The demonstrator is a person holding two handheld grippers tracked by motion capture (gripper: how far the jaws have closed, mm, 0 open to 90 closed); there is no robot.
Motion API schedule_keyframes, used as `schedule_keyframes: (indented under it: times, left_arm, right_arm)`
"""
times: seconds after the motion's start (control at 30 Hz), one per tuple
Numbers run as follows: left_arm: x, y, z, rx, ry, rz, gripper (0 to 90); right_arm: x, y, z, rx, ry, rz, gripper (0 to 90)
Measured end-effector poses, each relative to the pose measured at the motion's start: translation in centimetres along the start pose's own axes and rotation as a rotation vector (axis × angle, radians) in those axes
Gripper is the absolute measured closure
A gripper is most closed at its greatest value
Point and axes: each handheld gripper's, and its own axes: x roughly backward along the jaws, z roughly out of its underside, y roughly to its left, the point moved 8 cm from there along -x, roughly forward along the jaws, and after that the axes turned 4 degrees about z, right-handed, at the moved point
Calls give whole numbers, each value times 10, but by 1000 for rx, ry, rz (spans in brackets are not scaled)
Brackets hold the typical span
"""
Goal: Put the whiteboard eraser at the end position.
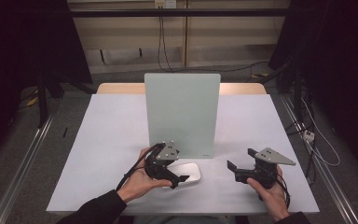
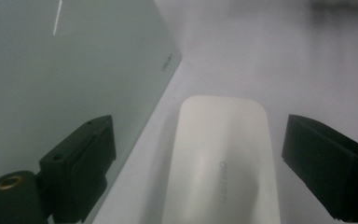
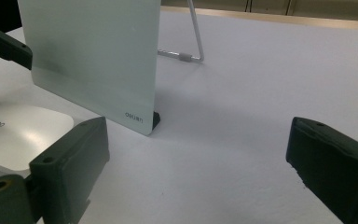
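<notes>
With my left gripper [image 2: 196, 158] spread astride the white mouse [image 2: 221, 158] beside the upright panel [image 1: 182, 112], ready to pinch it, my right gripper [image 3: 196, 172] waits wide-spread, clasping nothing.

A board [image 1: 182, 114] stands mid-table [image 1: 112, 140]. A flat case [image 1: 189, 172], perhaps a mouse, lies just before it.

The white table [image 1: 107, 140] bears an upright pale-green board [image 1: 182, 112] and a white case [image 1: 189, 171].
</notes>
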Motion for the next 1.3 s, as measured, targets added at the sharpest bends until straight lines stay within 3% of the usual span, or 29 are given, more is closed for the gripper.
schedule_keyframes:
  times: [0.27, 0.43, 0.83, 1.13, 1.3]
  left_arm:
    - [17, 10, -8, 42, -94, -33, 62]
    - [26, 16, -10, 91, -133, -71, 58]
    - [56, 29, -9, 131, -214, -169, 60]
    - [70, 33, 10, 170, -215, -204, 61]
    - [79, 42, 22, 194, -191, -265, 59]
  right_arm:
    - [0, 1, 0, 0, 4, 7, 58]
    - [1, 1, 0, 0, 0, 9, 58]
    - [2, 0, 0, 1, -2, 12, 59]
    - [1, 1, 0, 3, 1, 14, 57]
    - [1, 1, 0, 6, 3, 16, 57]
